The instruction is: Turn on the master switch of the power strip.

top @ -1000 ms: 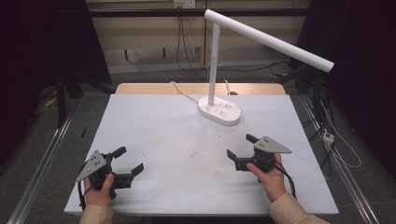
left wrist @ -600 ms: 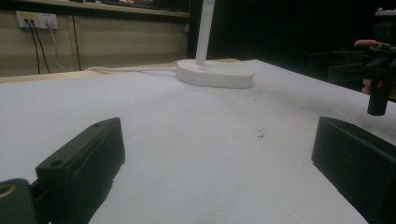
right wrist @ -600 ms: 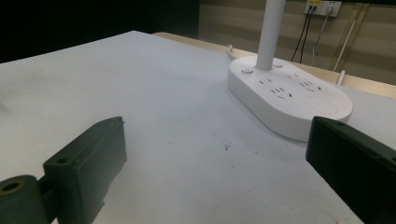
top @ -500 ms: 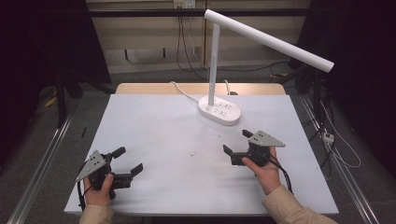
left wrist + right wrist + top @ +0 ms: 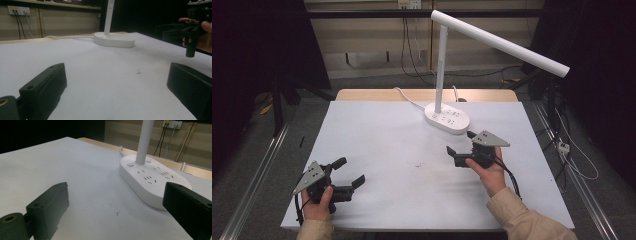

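Note:
A white desk lamp stands at the back of the white table (image 5: 382, 130). Its oval base (image 5: 447, 118) carries several sockets, and its long arm (image 5: 499, 42) reaches out to the right. My right gripper (image 5: 460, 142) is open and empty, a short way in front of the base, with its jaws pointing at it. In the right gripper view the base (image 5: 152, 180) lies just beyond the open gripper (image 5: 117, 195). My left gripper (image 5: 351, 171) rests open and empty near the front left corner. From the left gripper view, the open gripper (image 5: 117, 75) faces the lamp base (image 5: 114, 40) and the right gripper (image 5: 192, 27).
The lamp's white cable (image 5: 409, 100) runs off the table's back edge over a wooden strip (image 5: 377, 94). Wall sockets (image 5: 409, 4) with hanging cables sit behind. Metal rails (image 5: 257, 170) run along both sides of the table on the floor.
My right gripper has moved forward and slightly left, closer to the lamp base. The left gripper has stayed where it was.

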`<state>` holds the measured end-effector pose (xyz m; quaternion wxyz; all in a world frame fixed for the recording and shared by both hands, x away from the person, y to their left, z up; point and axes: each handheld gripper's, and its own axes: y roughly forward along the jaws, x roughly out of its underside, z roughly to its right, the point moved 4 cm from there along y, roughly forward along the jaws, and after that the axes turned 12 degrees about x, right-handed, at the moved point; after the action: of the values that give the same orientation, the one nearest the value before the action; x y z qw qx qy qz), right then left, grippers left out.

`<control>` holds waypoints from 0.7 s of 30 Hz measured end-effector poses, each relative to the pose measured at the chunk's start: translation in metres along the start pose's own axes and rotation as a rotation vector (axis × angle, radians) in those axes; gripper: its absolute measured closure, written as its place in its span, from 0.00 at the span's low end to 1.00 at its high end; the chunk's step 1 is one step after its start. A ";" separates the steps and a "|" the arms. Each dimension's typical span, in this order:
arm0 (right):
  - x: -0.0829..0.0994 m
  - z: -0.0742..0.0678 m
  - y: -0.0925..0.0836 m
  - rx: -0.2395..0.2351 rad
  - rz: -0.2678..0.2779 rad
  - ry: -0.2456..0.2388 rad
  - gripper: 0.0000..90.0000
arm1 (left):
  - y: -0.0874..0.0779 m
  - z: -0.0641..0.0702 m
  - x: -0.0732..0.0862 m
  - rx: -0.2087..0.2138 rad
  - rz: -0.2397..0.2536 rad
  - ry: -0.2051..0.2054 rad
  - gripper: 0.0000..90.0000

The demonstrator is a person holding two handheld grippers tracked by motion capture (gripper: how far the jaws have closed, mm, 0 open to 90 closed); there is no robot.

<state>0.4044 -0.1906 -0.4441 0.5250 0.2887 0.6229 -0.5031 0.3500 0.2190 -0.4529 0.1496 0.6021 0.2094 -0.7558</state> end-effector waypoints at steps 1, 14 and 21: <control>-0.001 0.000 0.002 -0.001 -0.001 -0.002 0.07 | 0.000 0.000 0.000 0.001 -0.002 0.000 0.03; -0.006 0.005 0.020 0.010 -0.009 0.003 0.08 | 0.001 0.000 0.001 0.005 -0.009 0.002 0.03; -0.010 0.010 0.028 0.017 -0.009 0.015 0.10 | 0.002 0.001 0.001 0.007 -0.009 0.003 0.03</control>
<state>0.4359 -0.1888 -0.4436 0.5154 0.2940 0.6241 -0.5084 0.3502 0.2171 -0.4540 0.1436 0.6026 0.2096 -0.7565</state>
